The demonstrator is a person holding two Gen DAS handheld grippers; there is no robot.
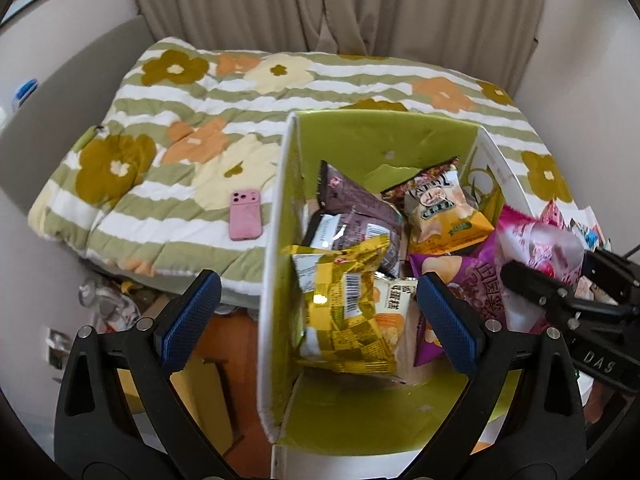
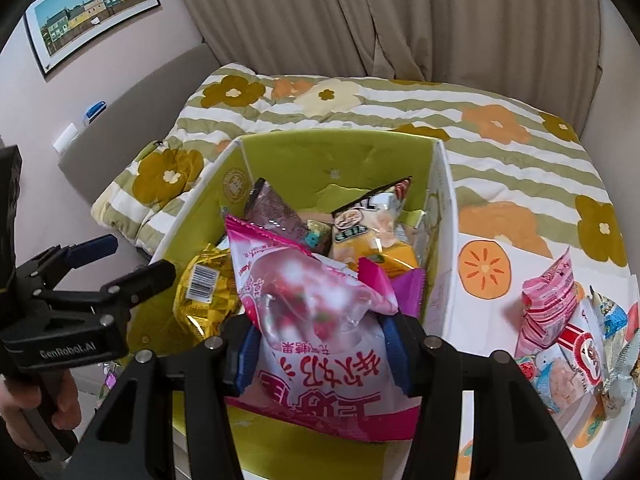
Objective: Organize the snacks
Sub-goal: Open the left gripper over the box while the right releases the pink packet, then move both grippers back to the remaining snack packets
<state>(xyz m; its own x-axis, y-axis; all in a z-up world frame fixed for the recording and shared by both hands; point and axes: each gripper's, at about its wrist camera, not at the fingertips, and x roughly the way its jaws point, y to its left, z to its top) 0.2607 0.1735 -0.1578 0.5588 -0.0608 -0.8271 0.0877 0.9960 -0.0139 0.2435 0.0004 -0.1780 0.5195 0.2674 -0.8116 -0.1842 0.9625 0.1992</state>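
Note:
A white carton with a green inside [image 1: 276, 240] [image 2: 444, 208] stands on the bed and holds several snack packets. My left gripper [image 1: 320, 320] is open above it, its blue pads [image 1: 192, 320] wide apart. A yellow snack bag [image 1: 344, 308] [image 2: 204, 288] lies loose in the carton under the pads, touching neither. My right gripper [image 2: 320, 356] is shut on a pink and white candy bag [image 2: 316, 312], held over the carton's near right side. The left wrist view shows that bag [image 1: 536, 240] and the right gripper [image 1: 560, 272] at the right edge. In the right wrist view, the left gripper [image 2: 132, 258] is at the left.
In the carton lie a brown packet [image 1: 352, 200], an orange chips bag [image 1: 440, 208] and a purple chips bag [image 1: 460, 280]. Loose snacks [image 2: 560, 320] are piled on the bed at the right. A pink phone [image 1: 245, 215] rests on the flowered quilt [image 1: 160, 120].

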